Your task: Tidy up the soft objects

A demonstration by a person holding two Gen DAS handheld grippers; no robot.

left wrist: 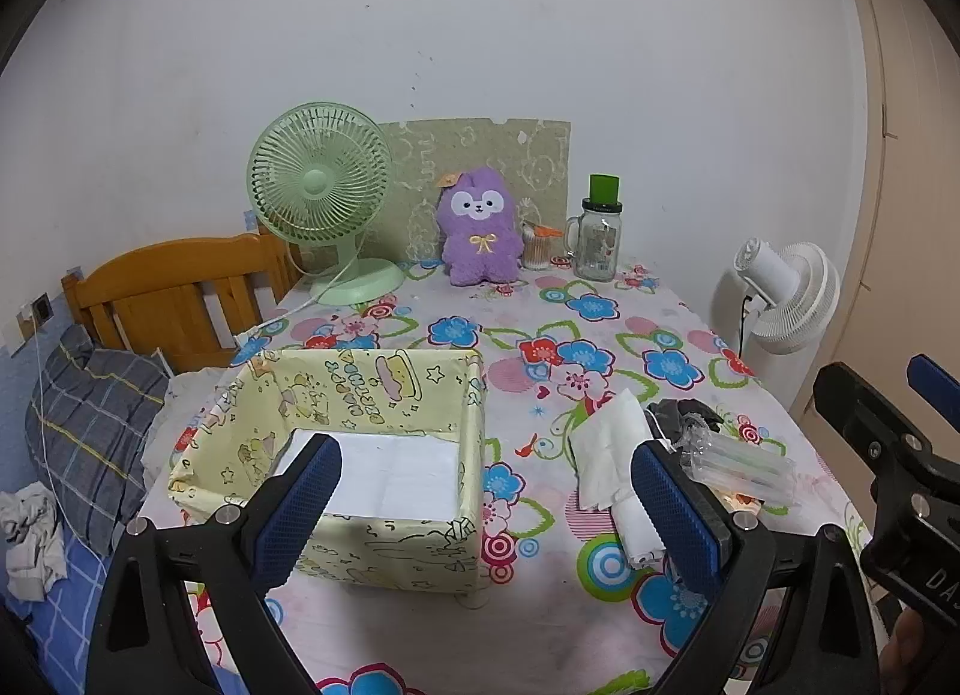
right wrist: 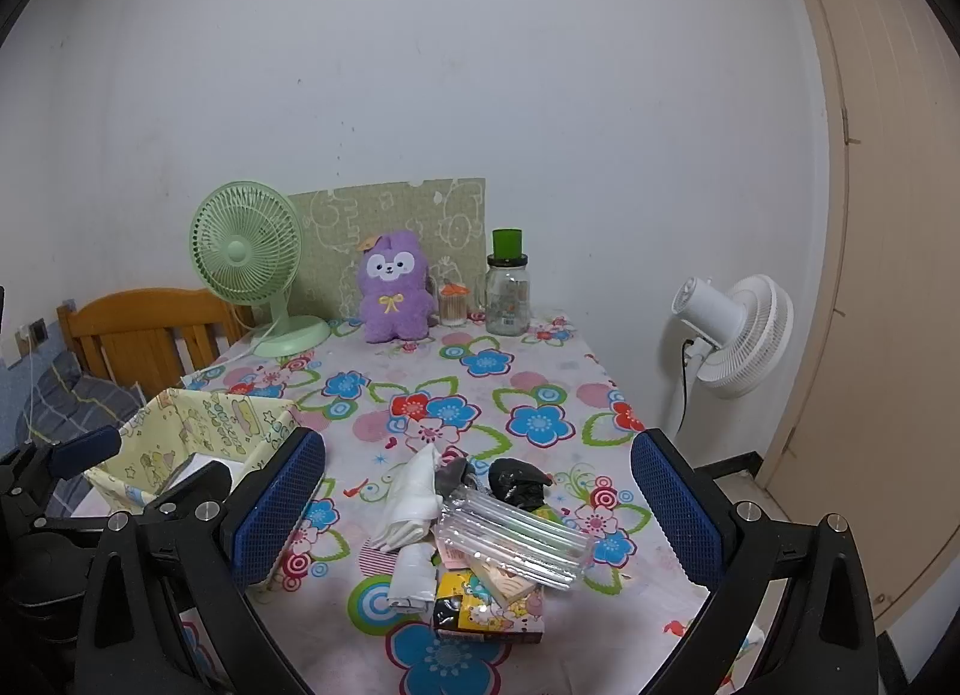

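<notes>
Between right gripper [right wrist: 480, 506] jaws: white cloth [right wrist: 411, 494] | left gripper [left wrist: 486, 506] over fabric box [left wrist: 372, 413]

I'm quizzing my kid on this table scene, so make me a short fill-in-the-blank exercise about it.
1. The plush toy at the back of the table is ____ in colour.
2. The yellow fabric box holds a flat ____ sheet.
3. The desk fan beside the plush toy is ____.
4. Both the left gripper and right gripper are ____.

Missing words: purple; white; green; open

black claws [left wrist: 486, 506] (blue textured pads [right wrist: 675, 506])
</notes>
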